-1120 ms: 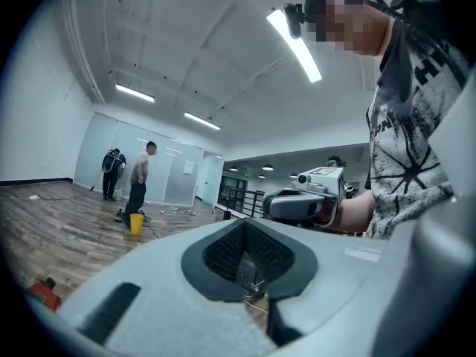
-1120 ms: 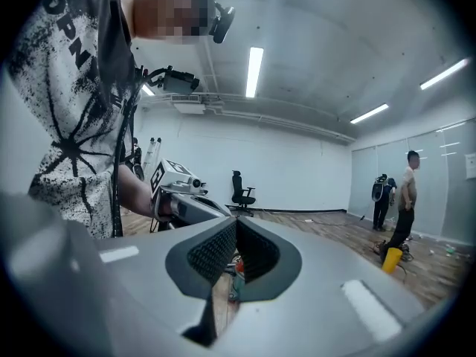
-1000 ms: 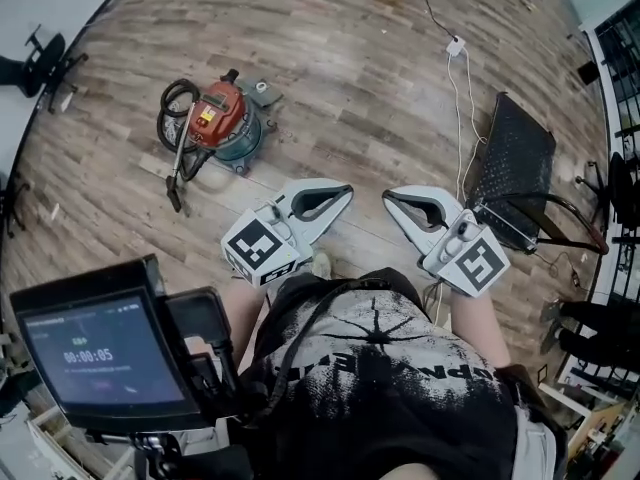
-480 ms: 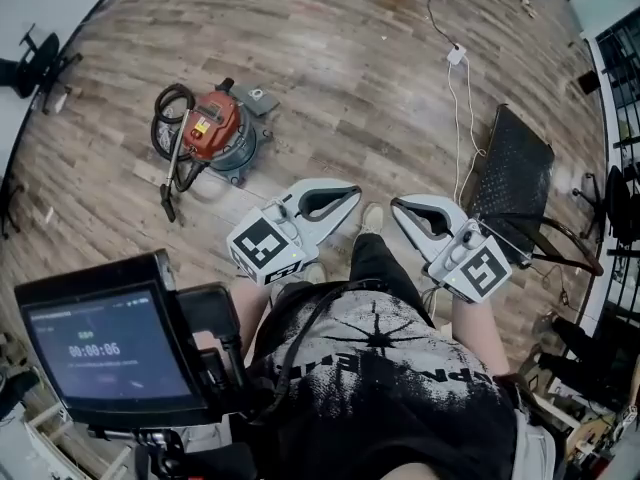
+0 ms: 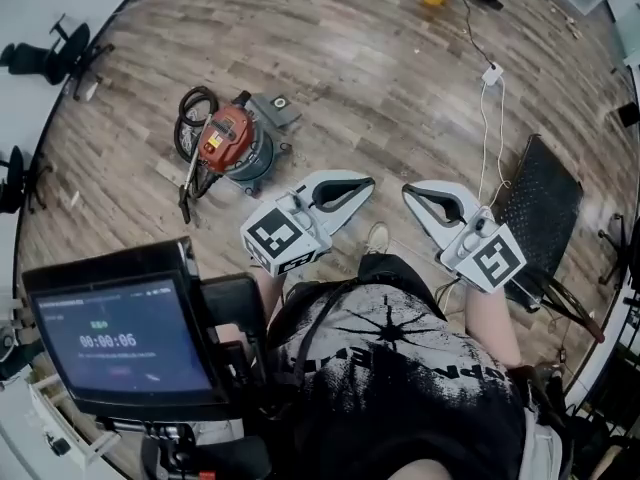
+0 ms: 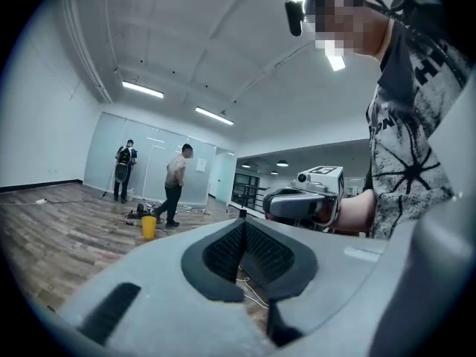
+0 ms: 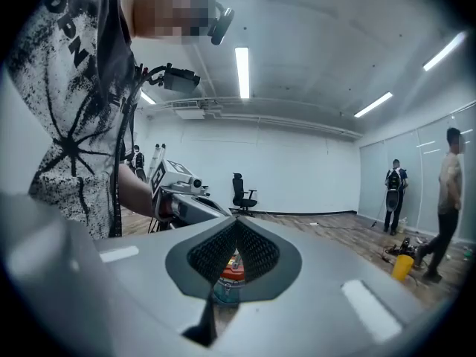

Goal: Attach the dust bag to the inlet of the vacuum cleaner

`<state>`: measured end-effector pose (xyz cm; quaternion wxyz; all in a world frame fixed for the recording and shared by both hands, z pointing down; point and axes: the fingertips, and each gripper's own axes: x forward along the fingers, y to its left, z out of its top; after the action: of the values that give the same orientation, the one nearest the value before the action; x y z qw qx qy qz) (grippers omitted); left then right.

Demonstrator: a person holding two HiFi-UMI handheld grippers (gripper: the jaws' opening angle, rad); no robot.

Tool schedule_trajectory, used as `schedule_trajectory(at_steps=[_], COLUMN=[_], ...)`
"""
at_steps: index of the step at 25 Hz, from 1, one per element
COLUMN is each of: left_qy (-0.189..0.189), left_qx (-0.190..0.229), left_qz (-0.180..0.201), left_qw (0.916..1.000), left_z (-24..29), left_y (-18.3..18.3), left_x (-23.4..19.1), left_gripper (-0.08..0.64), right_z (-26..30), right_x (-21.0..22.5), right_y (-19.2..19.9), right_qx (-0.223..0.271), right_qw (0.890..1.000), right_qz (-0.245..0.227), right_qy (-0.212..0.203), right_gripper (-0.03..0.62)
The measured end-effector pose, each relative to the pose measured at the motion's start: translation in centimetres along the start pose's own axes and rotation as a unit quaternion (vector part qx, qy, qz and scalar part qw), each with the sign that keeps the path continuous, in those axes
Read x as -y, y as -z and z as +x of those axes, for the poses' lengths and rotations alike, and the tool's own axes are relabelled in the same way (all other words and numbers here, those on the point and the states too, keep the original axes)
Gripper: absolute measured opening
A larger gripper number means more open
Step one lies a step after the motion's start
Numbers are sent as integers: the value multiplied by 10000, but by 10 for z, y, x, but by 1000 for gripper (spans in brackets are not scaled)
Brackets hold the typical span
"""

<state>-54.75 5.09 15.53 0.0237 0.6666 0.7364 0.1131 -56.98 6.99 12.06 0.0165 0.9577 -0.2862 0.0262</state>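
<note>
I'm in a big, mostly bare open-plan office hall — a wide wood-plank floor (image 5: 380,88), plain white walls (image 7: 297,169) and long strip lights (image 7: 242,62) on a high ceiling. Glass partitions (image 6: 104,162) close off one end, where two other people (image 6: 175,188) stand beside a yellow bucket (image 6: 149,226). A black swivel office chair (image 7: 243,192) stands by the far wall, and a power strip (image 5: 492,74) with its white cable lies loose on the boards — no desks in sight from here.
</note>
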Motion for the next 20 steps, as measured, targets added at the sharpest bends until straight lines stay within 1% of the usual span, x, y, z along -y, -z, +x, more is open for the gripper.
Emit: schedule_trajectory(at_steps=[4, 7, 9, 10, 15, 20], left_qy=[-82, -166, -188, -191, -219, -251], left_qx=[8, -99, -149, -164, -193, -214], left_qz=[-11, 194, 300, 337, 491, 451], left_qw=[10000, 9996, 9993, 9991, 9984, 9984], left_z=[57, 102, 127, 134, 147, 165], left_y=[-19, -30, -35, -37, -41, -48], left_x=[-22, -46, -56, -56, -49, -72], left_gripper=[3, 3, 3, 3, 3, 2], right_z=[-30, -46, -51, -54, -64, -54], right_x=[63, 117, 142, 147, 152, 184], right_y=[-1, 18, 21, 19, 22, 18], right_qx=[-15, -141, -11, 58, 95, 133], right_qw=[9999, 9999, 10000, 10000, 9999, 9998], right_qz=[-168, -14, 55, 53, -6, 27], right_qy=[10, -8, 1, -1, -70, -126], right_gripper=[5, 5, 5, 5, 5, 5])
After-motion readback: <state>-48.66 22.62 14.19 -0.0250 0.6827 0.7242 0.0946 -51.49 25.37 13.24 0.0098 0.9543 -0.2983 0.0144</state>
